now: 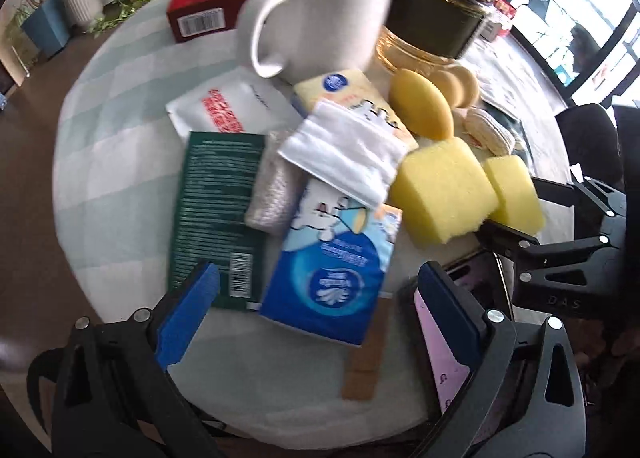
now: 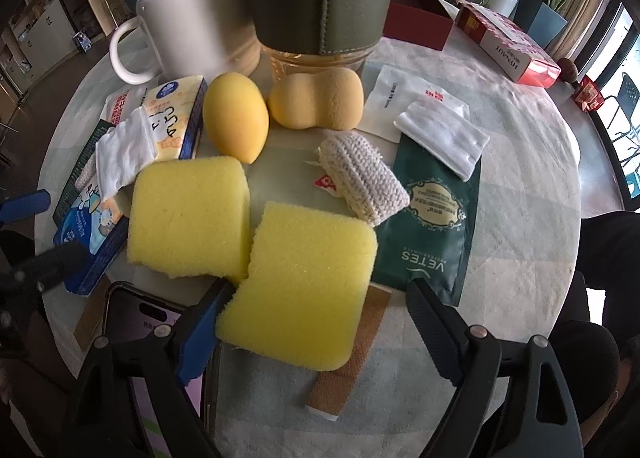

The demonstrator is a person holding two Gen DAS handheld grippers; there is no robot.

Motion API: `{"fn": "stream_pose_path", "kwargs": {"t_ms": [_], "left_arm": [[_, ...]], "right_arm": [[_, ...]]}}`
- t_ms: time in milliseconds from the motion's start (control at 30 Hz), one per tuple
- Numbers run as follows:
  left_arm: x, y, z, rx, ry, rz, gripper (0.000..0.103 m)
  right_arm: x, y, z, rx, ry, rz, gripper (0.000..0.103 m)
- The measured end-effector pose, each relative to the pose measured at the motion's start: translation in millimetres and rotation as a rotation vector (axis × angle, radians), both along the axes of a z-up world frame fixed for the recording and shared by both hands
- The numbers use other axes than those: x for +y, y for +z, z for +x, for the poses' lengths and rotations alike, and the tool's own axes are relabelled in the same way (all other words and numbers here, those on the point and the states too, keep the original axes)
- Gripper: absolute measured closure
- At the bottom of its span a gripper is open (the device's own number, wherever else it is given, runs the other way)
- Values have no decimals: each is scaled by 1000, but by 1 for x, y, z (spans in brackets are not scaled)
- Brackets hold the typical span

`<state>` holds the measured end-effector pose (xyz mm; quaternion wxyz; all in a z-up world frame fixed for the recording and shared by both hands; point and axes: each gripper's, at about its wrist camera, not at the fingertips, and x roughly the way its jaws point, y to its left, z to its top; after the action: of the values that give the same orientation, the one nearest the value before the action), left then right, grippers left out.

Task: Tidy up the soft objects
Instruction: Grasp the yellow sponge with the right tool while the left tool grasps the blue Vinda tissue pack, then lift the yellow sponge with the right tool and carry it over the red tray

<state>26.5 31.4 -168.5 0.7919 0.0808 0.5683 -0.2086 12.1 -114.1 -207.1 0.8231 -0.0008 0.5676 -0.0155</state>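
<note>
In the right wrist view my right gripper (image 2: 320, 318) points down at the table, its jaws wide around the nearer yellow sponge (image 2: 308, 282). The left pad (image 2: 204, 322) sits at the sponge's edge and the other finger stands apart from it. A second yellow sponge (image 2: 188, 217) lies just beside the first. In the left wrist view my left gripper (image 1: 320, 298) is open over a blue tissue pack (image 1: 332, 270), with neither pad touching it. A white folded cloth (image 1: 344, 149) lies on the tissue packs. Behind the sponges lie an egg-shaped yellow sponge (image 2: 234, 121) and a beige peanut-shaped sponge (image 2: 316, 99).
A white mug (image 2: 192, 29) and a glass jar in a green sleeve (image 2: 320, 9) stand at the back. On the round table (image 2: 520, 217) lie a knitted roll (image 2: 364, 177), green sachets (image 2: 432, 225), a phone (image 2: 136, 318), a plaster strip (image 2: 348, 374) and red boxes (image 2: 508, 45).
</note>
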Motion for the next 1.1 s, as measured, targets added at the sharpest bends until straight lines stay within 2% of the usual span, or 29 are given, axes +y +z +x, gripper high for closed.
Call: {"fn": "stream_pose_path", "kwargs": {"t_ms": [67,100,133,167,267,300,333,400,467,600,800,1100], "left_arm": [[-4,-7,-1,6,-13,30,11],[-4,-8,0,3,-8,19,14],[-3,-6,1,0,-5,11,25],[-4,-6,2,1,-1,16,31],[-6,-8,4,-5,1,42,37],[-6,-7,3,-4,2,31,47],[-5,-7,4,2,4,19,48],[-2,-8,8,20,13,1,49],[0,-8,7,14,15,1,49],[5,-6,5,26,28,-45,50],[8,1,1,8,40,-51,50],[4,8,-3,-9,62,-29,50]], "right_arm": [[0,0,0,1,5,1,14],[1,0,1,3,10,2,16],[2,1,2,4,15,2,17],[3,2,2,4,20,0,19],[9,4,4,2,18,-24,22],[9,4,4,3,15,-23,23],[11,6,4,1,9,-21,25],[12,9,3,-4,6,-18,37],[11,12,3,-5,4,2,42],[10,15,4,-9,4,16,44],[1,21,0,-6,-7,80,46],[-9,26,-5,-15,-20,89,46]]}}
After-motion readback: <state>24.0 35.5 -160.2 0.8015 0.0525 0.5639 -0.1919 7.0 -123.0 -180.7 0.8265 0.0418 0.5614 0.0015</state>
